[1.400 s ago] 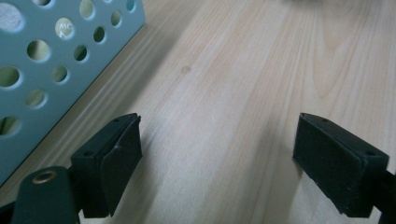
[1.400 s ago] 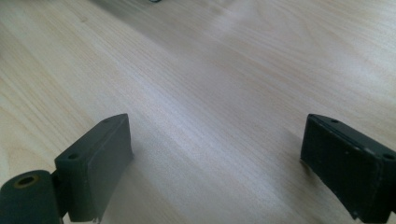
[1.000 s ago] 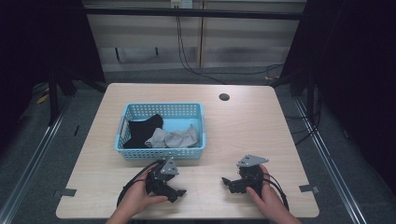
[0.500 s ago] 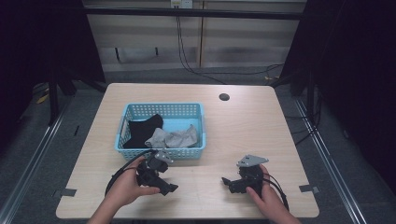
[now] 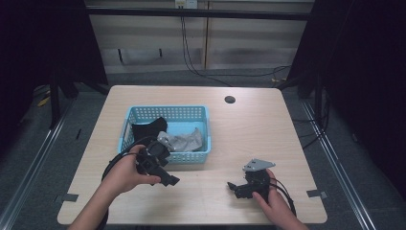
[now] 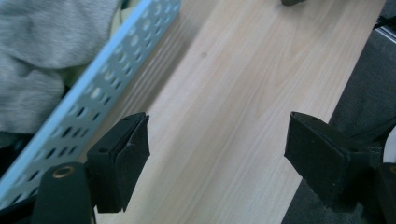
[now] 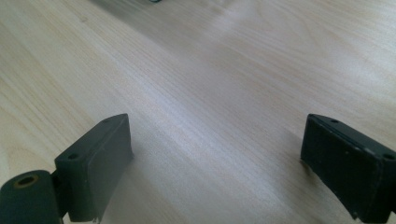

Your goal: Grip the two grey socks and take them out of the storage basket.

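Left of centre in the high view, the left gripper (image 5: 163,173) hangs in a hand just in front of the blue basket (image 5: 125,128), jaws wide apart with nothing between them; they have closed a touch. Its own view shows the basket wall (image 6: 93,98) along the left edge, grey cloth (image 6: 42,42) heaped behind it in the upper left. At lower right, the right gripper (image 5: 235,188) rests low on the wooden table (image 5: 268,129), jaws spread over bare wood. Black cloth (image 5: 146,129) fills the basket's left part
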`<state>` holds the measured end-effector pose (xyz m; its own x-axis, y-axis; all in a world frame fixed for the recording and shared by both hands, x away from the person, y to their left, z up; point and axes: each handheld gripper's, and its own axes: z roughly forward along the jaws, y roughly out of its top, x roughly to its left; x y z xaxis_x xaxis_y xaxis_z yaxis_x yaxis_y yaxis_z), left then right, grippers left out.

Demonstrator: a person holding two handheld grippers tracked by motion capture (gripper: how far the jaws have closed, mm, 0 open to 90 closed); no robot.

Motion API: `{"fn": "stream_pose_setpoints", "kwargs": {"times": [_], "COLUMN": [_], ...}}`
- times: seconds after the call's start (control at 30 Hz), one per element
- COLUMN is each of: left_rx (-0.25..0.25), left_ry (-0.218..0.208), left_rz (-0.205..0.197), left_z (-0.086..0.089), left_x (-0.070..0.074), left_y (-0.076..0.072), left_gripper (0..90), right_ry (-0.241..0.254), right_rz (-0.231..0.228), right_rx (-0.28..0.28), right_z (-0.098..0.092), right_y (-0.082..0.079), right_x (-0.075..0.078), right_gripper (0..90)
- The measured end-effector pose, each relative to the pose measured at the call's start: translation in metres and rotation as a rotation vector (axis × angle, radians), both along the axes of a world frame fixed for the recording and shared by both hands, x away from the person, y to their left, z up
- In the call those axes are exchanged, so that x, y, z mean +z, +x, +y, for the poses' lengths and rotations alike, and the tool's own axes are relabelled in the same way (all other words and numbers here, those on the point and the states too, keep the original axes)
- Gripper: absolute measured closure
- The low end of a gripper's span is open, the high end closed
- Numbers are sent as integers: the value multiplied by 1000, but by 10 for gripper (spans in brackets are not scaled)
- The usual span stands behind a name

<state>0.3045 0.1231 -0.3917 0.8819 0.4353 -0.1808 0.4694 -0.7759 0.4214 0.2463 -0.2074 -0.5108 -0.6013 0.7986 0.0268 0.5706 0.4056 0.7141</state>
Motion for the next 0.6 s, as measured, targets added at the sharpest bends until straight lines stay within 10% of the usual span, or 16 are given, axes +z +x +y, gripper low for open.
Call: {"fn": "stream_pose_setpoints", "kwargs": {"times": [0.6], "left_rx": [78], "left_ry": [18], "left_rz": [-1], "left_z": [-4], "left_x": [27], "left_y": [51], "left_gripper": [214], "right_ry": [2], "right_rz": [-1], "right_rx": [-1], "right_z": [0], "right_y": [0], "right_x": [0], "right_gripper": [83]}}
